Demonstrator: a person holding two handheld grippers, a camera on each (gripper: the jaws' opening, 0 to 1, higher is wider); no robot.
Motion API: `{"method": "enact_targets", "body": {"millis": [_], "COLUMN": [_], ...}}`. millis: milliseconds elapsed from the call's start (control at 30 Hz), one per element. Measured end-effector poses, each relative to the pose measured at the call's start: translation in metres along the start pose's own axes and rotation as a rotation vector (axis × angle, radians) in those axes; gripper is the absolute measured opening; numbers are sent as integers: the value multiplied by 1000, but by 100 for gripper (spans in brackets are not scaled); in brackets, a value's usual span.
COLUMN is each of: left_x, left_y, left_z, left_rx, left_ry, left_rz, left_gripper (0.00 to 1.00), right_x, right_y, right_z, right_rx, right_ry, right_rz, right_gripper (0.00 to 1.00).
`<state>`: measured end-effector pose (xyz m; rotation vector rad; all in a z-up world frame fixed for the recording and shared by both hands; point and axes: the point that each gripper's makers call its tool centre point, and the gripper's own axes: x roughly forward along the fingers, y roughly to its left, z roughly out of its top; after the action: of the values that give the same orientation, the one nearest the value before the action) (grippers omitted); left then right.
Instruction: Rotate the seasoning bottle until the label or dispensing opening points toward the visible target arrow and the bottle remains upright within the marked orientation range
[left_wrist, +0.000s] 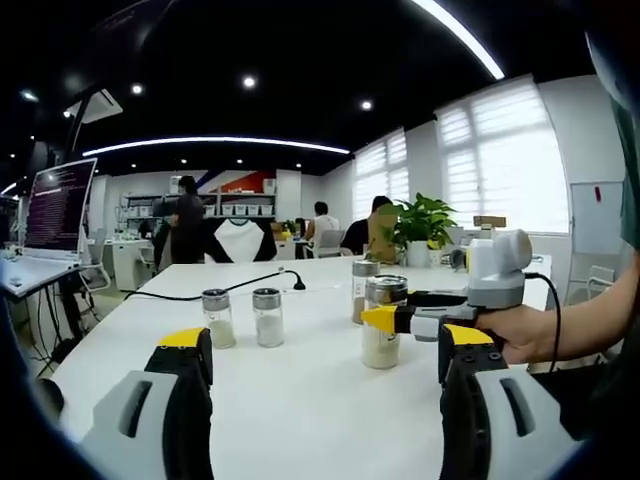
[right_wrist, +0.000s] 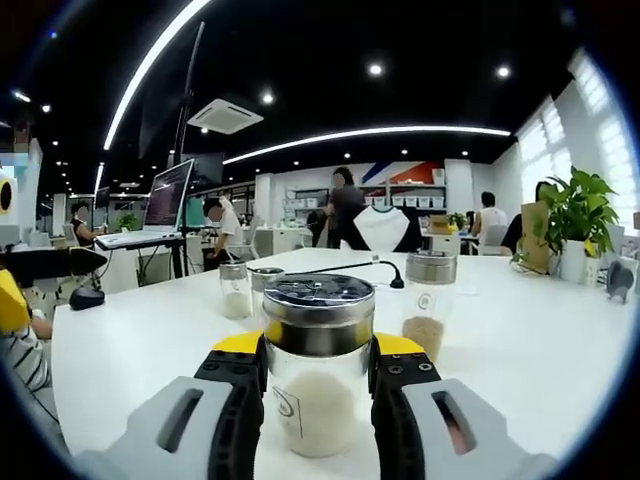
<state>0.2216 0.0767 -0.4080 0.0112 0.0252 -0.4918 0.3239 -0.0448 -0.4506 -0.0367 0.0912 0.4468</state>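
The seasoning bottle (right_wrist: 318, 385) is a clear glass jar with a perforated metal lid and white grains inside. It stands upright on the white table (right_wrist: 520, 340), and a small label faces low left in the right gripper view. My right gripper (right_wrist: 318, 352) is shut on it, one yellow-tipped jaw pressing each side. In the left gripper view the same bottle (left_wrist: 380, 350) stands at centre right, where the right gripper (left_wrist: 386, 319) reaches in from the right, held by a hand. My left gripper (left_wrist: 325, 340) is open above bare table, short of the bottle.
A jar of brown seasoning (right_wrist: 430, 305) stands just behind the held bottle. Two small shakers (left_wrist: 217, 318) (left_wrist: 267, 317) stand to the left. A black cable (left_wrist: 240, 287) crosses the far table. A potted plant (left_wrist: 425, 225), a monitor (left_wrist: 58, 205) and people are beyond.
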Motion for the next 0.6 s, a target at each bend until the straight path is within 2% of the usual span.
{"method": "enact_targets", "body": {"millis": [600], "left_x": [3], "left_y": [-1], "left_z": [1], "left_rx": [-6], "left_ry": [-1], "left_rz": [-10], "left_gripper": [98], "right_x": [1], "right_y": [1], "right_z": [1], "right_rx": [-4], "right_ry": [2], "right_rz": [109], "right_gripper": [38]}}
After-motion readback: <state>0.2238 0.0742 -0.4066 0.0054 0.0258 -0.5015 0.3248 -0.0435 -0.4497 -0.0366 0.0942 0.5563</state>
